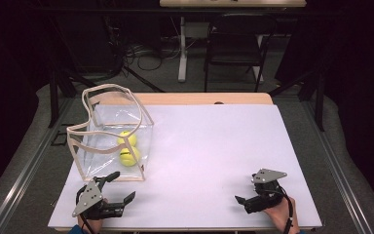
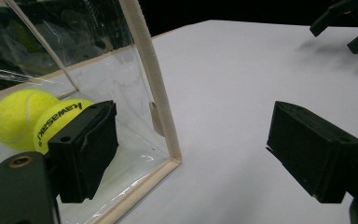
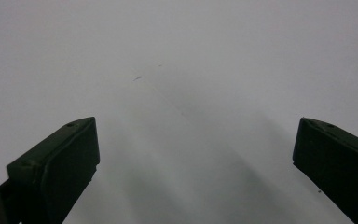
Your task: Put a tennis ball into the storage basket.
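A clear plastic bag (image 1: 108,138) with beige trim stands open on the left of the white table (image 1: 214,146). Two yellow tennis balls (image 1: 128,147) lie inside it, one behind the other. My left gripper (image 1: 123,186) rests open just in front of the bag's near right corner. In the left gripper view its jaws straddle the bag's beige corner edge (image 2: 158,98), with the left gripper (image 2: 198,149) empty and the balls (image 2: 28,119) behind the clear wall. My right gripper (image 1: 246,191) sits open near the front right edge. The right gripper (image 3: 196,163) has bare white table between its jaws.
The right gripper's jaws (image 2: 342,23) show far off in the left gripper view. A wooden strip (image 1: 204,98) edges the table's back. Behind it stand a black chair (image 1: 236,44), a white table leg (image 1: 181,48) and floor cables (image 1: 146,56).
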Demonstrator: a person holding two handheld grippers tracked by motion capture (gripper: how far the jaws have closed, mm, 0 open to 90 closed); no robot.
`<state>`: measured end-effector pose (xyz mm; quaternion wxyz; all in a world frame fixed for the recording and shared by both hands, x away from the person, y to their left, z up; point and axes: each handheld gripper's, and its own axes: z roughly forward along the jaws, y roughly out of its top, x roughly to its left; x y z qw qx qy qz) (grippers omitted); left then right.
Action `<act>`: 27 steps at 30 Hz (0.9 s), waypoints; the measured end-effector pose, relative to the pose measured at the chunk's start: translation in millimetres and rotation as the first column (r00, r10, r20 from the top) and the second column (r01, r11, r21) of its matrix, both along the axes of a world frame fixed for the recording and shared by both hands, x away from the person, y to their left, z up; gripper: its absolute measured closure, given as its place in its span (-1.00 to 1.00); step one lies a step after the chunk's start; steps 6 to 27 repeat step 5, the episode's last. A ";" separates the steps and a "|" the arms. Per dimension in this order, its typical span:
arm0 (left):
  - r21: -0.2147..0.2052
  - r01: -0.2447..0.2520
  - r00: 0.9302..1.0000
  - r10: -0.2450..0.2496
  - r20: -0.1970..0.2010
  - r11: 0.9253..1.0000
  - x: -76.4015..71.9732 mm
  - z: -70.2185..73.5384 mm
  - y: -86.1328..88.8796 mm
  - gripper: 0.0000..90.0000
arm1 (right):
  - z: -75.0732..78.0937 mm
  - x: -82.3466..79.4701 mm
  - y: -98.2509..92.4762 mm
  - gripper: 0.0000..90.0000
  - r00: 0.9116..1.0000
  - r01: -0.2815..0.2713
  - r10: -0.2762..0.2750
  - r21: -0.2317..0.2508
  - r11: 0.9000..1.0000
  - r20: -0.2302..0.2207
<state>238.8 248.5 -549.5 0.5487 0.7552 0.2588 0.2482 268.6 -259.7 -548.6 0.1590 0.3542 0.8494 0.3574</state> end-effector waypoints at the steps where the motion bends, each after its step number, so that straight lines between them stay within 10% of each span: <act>1: 0.003 0.001 1.000 -0.001 -0.002 1.000 0.2 -0.1 0.0 -0.65 | 0.0 -0.3 -0.7 -1.00 1.000 0.002 -0.002 -0.001 1.000 -0.006; 27: 0.010 0.004 1.000 -0.004 -0.010 1.000 1.7 -0.9 -0.8 -0.65 | -0.7 -1.3 -3.3 -1.00 1.000 0.012 -0.012 0.014 1.000 0.002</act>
